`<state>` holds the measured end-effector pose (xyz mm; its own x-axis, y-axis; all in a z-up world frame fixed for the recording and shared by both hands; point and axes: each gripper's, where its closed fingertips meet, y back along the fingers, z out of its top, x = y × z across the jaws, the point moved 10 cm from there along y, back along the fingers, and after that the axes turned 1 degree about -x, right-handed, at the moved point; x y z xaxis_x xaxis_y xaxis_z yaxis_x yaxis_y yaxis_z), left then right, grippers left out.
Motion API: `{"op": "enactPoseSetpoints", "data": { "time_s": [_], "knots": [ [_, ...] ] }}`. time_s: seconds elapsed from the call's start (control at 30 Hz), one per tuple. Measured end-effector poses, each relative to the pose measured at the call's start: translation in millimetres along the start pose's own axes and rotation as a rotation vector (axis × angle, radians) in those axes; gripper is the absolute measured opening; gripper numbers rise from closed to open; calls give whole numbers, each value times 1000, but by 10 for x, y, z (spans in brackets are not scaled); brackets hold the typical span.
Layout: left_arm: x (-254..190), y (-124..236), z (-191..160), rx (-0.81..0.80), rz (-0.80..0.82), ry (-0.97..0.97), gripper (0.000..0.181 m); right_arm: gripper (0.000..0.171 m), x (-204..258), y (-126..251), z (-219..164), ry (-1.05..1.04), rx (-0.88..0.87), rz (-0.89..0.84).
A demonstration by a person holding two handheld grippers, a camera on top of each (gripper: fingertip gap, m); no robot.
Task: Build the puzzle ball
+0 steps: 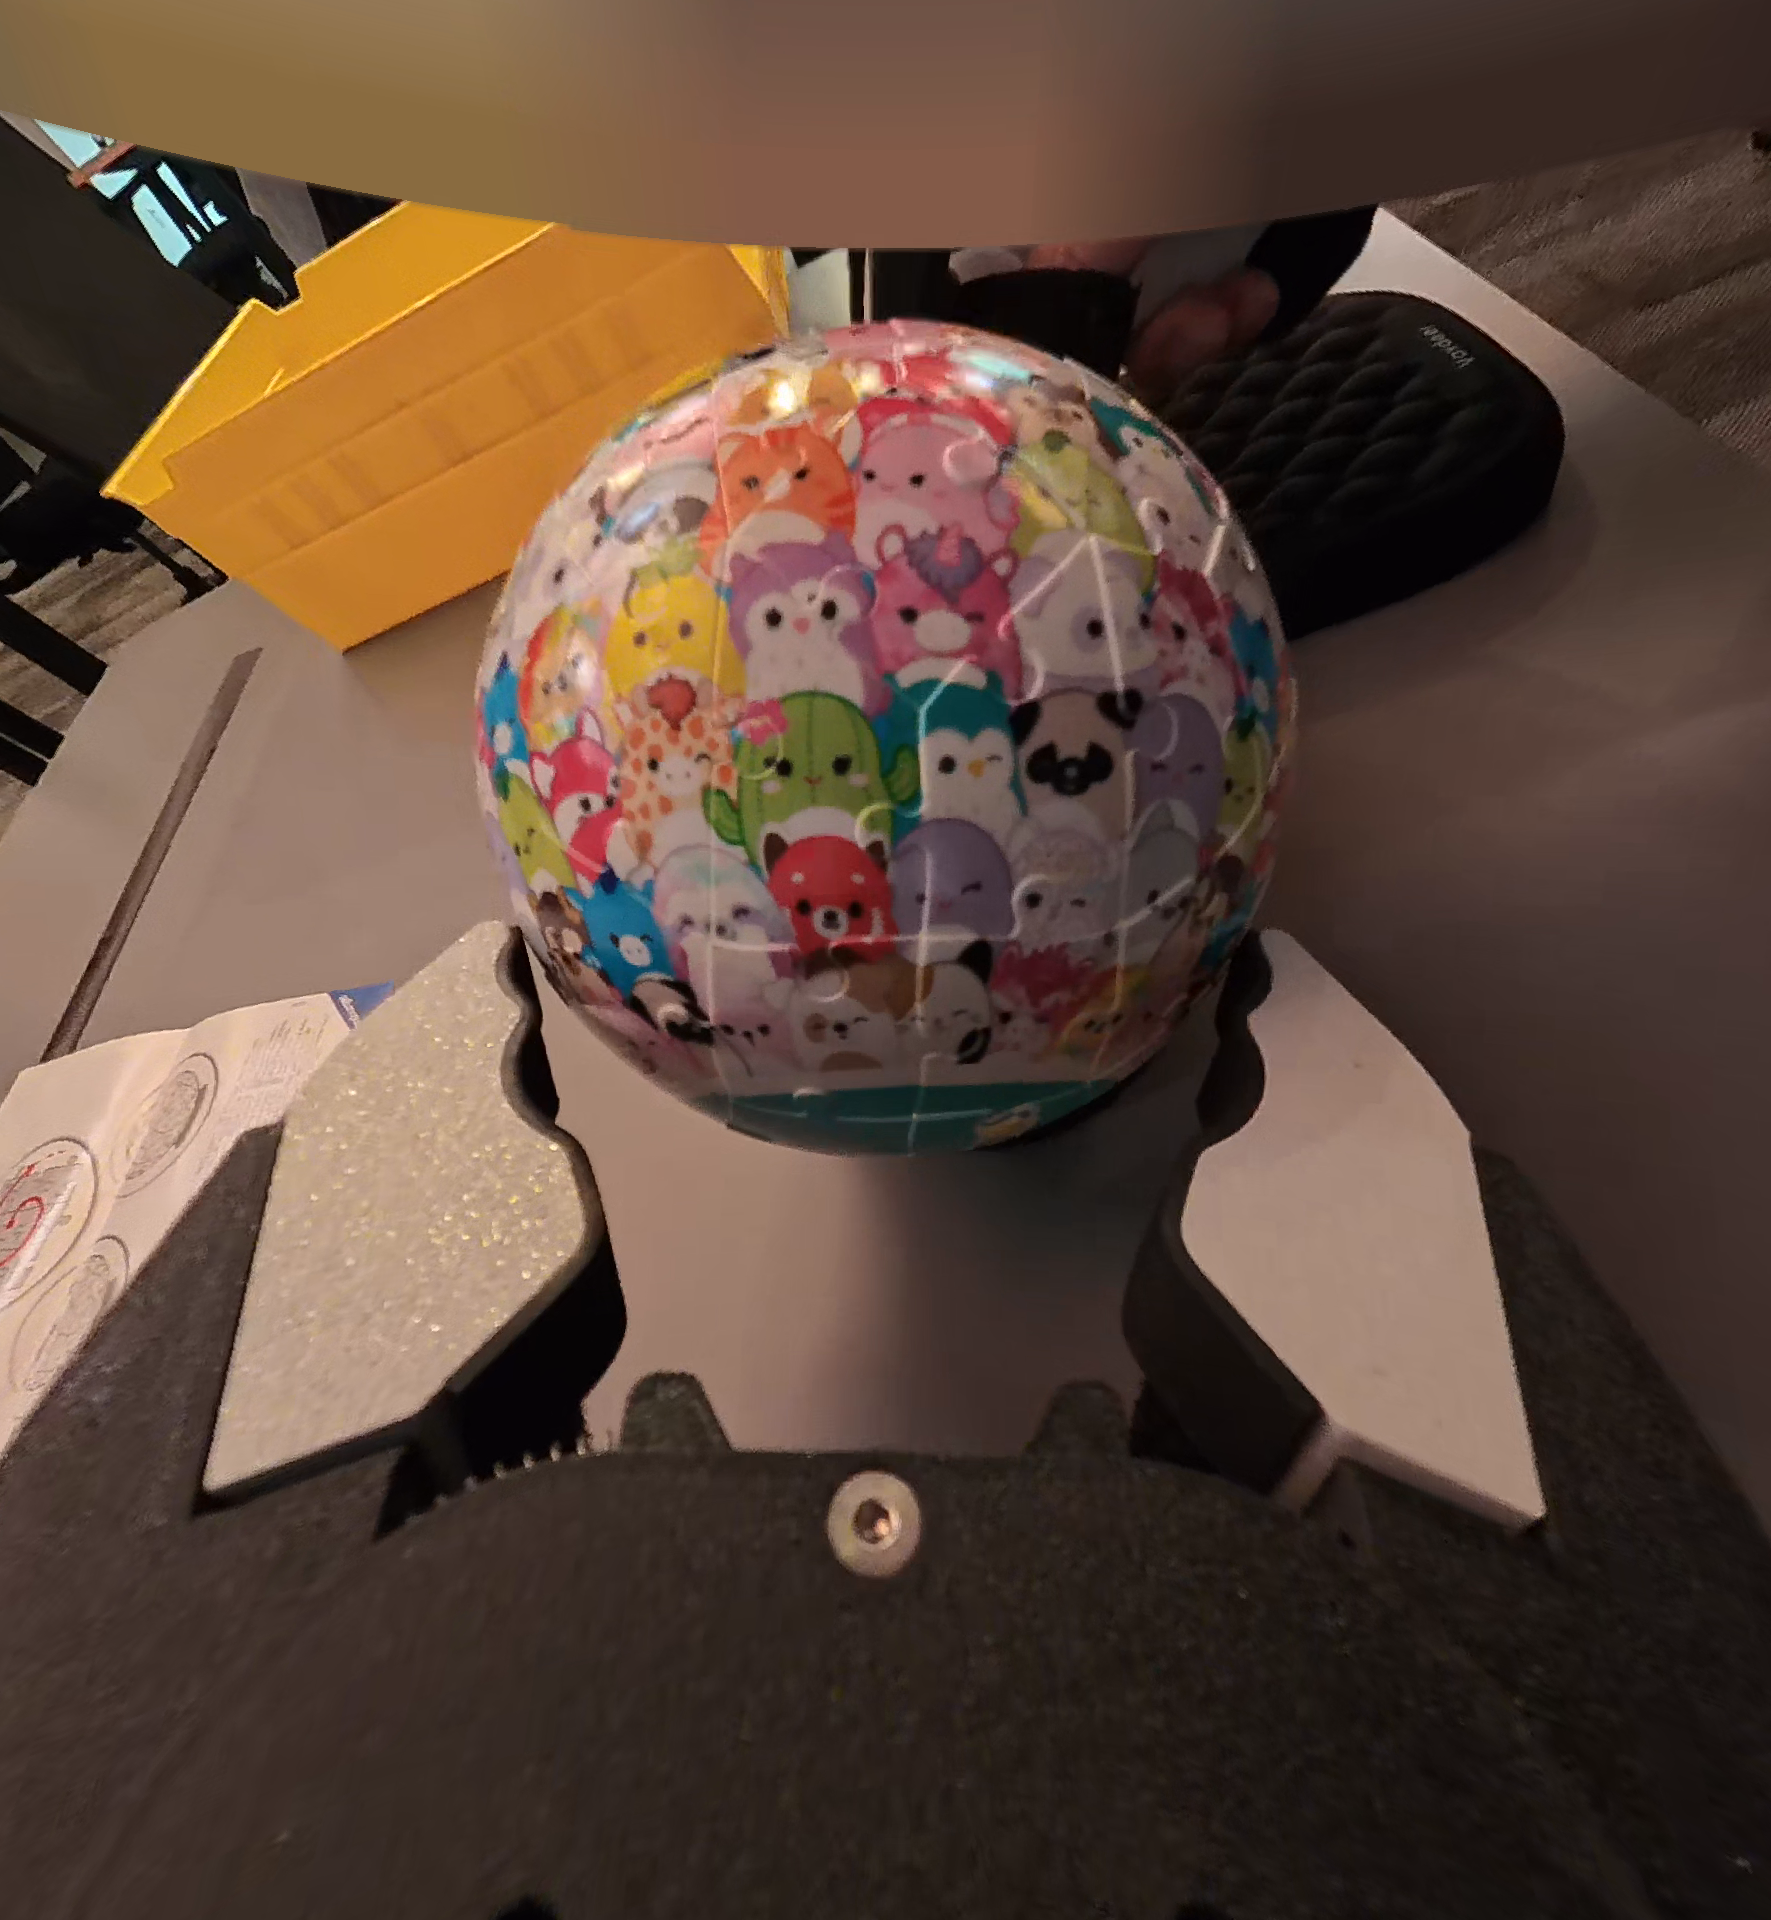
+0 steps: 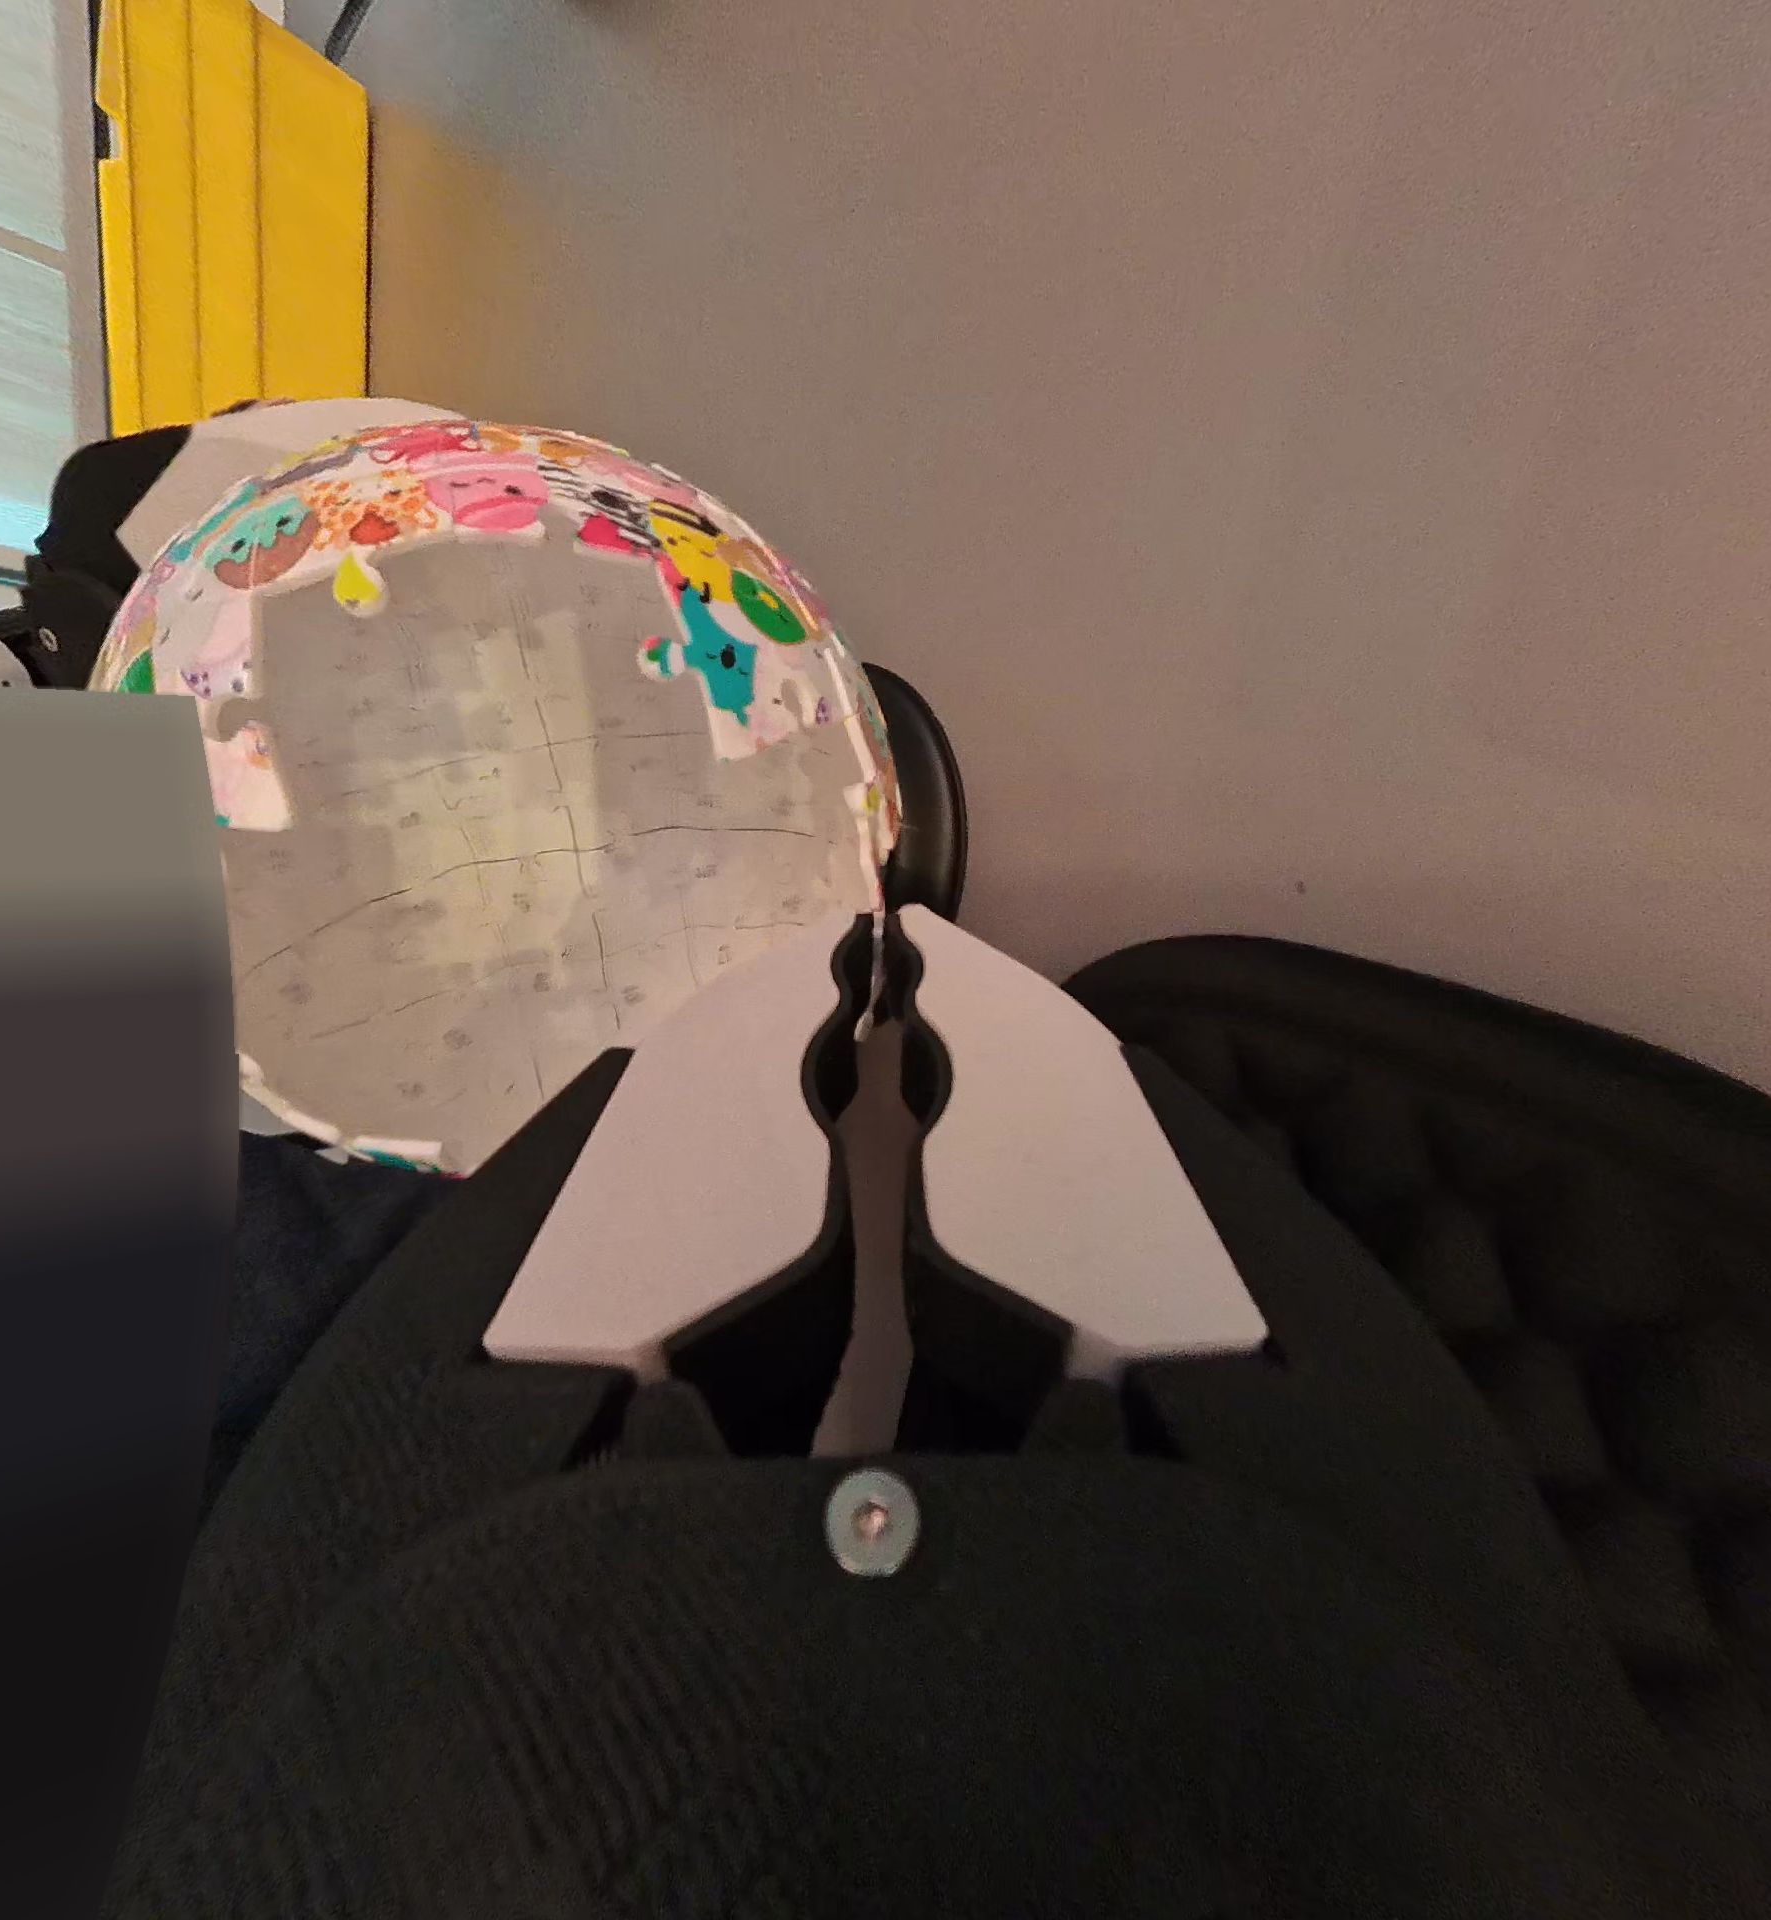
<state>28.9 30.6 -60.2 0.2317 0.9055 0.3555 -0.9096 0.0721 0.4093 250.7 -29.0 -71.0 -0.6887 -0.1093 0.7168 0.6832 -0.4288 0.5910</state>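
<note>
The puzzle ball [image 1: 886,727] is covered in colourful cartoon animals and sits between the fingertips of my left gripper [image 1: 891,956], which grips its lower sides just above the grey table [image 1: 1535,852]. In the right wrist view the ball [image 2: 507,852] shows a large open gap with the pale numbered inside of the shell. My right gripper [image 2: 876,940] is shut on a thin white piece edge at the rim of that gap. A white pad of the left gripper [image 2: 200,457] shows behind the ball's top left.
A yellow bin [image 1: 424,436] stands at the back left, also in the right wrist view [image 2: 237,208]. A folded instruction sheet [image 1: 81,1195] lies at the left. A black padded case [image 1: 1380,457] lies back right. Dark fabric [image 2: 1483,1299] fills the lower right. There is about 9 cm between the tips of the two grippers.
</note>
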Motion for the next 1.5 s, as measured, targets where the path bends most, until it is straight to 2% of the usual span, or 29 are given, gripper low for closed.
{"op": "enactPoseSetpoints", "data": {
  "time_s": [0.57,1.17,1.5],
  "knots": [
    [37,80,-31,-36,-19,14,118,3,27,-142,11,-12,21,9],
    [45,73,-31,-41,-19,12,117,5,96,-193,40,54,94,-93],
    [51,59,-15,-29,-16,7,117,16,127,-210,42,85,120,-134]
  ]
}}
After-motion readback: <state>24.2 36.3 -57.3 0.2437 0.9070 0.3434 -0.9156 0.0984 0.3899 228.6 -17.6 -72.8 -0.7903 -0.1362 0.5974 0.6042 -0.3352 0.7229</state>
